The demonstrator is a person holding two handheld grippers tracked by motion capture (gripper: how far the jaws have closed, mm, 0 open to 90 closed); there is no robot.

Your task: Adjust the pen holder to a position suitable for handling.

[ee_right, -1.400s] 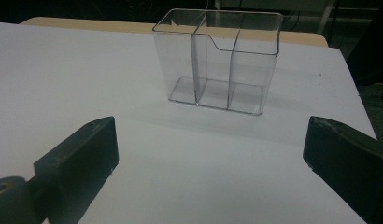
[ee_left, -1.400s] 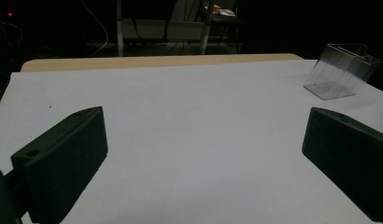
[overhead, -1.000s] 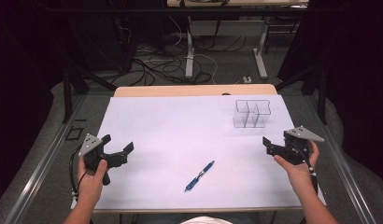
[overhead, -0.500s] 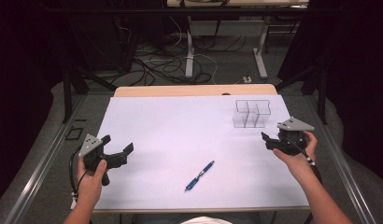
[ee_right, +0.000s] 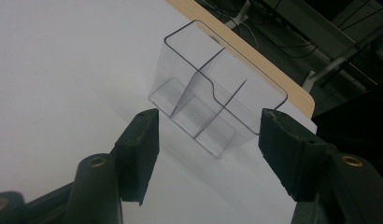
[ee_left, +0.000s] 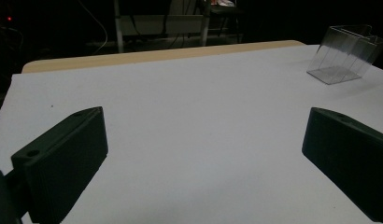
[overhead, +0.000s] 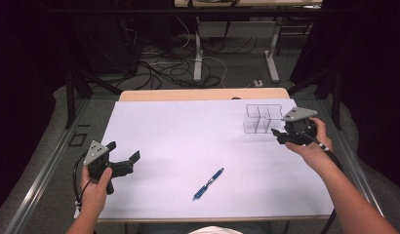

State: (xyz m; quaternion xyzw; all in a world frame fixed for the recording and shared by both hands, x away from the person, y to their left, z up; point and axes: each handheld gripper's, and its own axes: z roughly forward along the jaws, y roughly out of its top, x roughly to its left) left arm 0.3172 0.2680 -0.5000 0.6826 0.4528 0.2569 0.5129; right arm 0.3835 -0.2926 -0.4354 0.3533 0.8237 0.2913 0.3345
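While its jaws have just been closing, the right gripper (overhead: 277, 136) hangs half-open and empty beside the clear plastic divided organizer box (overhead: 263, 118).

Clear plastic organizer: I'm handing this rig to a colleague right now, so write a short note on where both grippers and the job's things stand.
Right gripper: open, jaws have just been closing, nothing between them, aimed at the clear plastic organizer and close to its near side.
Left gripper: open, empty, held over the table's left side.
Organizer: upright at the white table's far right corner, compartments empty.
Blue pen: lying loose near the table's front middle.
Done: nothing gripped yet.
Left: probably grip the organizer, then deal with the pen.
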